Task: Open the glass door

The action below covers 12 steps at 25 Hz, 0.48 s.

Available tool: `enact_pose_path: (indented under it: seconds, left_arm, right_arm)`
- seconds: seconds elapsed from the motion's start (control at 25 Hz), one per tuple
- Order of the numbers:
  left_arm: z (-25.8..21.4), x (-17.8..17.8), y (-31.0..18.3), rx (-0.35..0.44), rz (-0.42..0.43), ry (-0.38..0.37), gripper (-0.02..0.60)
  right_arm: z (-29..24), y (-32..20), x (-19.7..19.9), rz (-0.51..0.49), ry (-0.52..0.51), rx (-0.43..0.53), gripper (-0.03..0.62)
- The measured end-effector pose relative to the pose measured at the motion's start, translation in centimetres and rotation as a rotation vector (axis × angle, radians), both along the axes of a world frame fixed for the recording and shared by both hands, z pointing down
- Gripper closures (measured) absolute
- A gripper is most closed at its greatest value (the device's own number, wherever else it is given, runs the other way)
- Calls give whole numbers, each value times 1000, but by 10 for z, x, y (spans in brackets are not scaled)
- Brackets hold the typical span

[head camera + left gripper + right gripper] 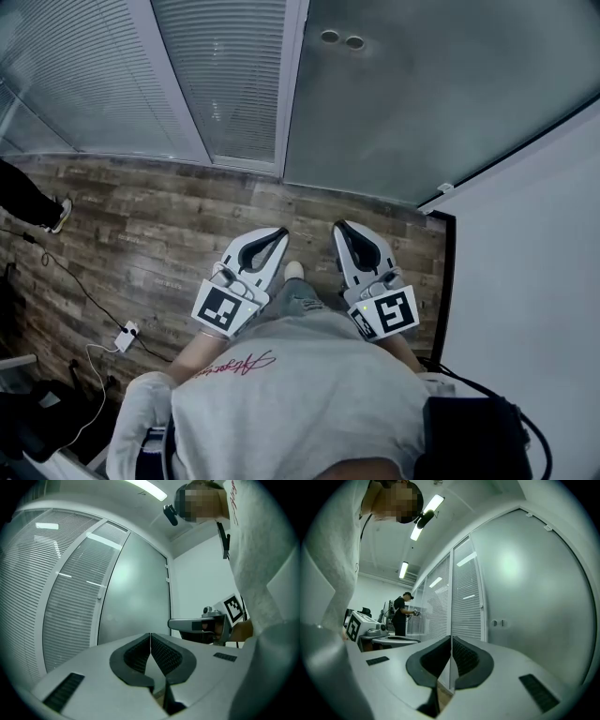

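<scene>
The frosted glass door (422,94) stands ahead of me, with two small round fittings (342,40) near its left edge. Both grippers are held level in front of my body, side by side and short of the door. My left gripper (281,232) is shut with nothing between its jaws, and so is my right gripper (340,226). In the left gripper view the pads meet at the tip (150,637), with the door (136,597) beyond. In the right gripper view the jaws (451,639) are closed and the door (534,597) fills the right side, its fittings (498,623) at mid height.
Glass partitions with blinds (225,84) run left of the door and a white wall (525,281) stands at the right. On the wood floor lie a power strip and cables (125,336). Another person (400,616) stands far off along the partition.
</scene>
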State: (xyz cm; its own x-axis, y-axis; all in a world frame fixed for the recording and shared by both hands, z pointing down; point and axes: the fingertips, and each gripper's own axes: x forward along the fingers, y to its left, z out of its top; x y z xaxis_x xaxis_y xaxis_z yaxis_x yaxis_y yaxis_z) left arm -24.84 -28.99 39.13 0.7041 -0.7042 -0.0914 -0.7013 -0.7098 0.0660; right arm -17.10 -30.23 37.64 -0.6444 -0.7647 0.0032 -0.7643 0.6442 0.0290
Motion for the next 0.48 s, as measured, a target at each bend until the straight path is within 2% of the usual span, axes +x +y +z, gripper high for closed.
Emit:
enact_pose_path:
  seconds: [0.28, 0.4, 0.48]
  left_arm:
    - [-2, 18, -94, -7, -30, -32, 565]
    - [-13, 24, -127, 25, -49, -33, 565]
    - [-21, 23, -141, 65, -65, -62, 565]
  right_arm:
    - [-10, -101, 25, -9, 2, 4, 571]
    - [-14, -133, 29, -32, 0, 9, 571]
    - [-17, -148, 27, -44, -4, 23, 571]
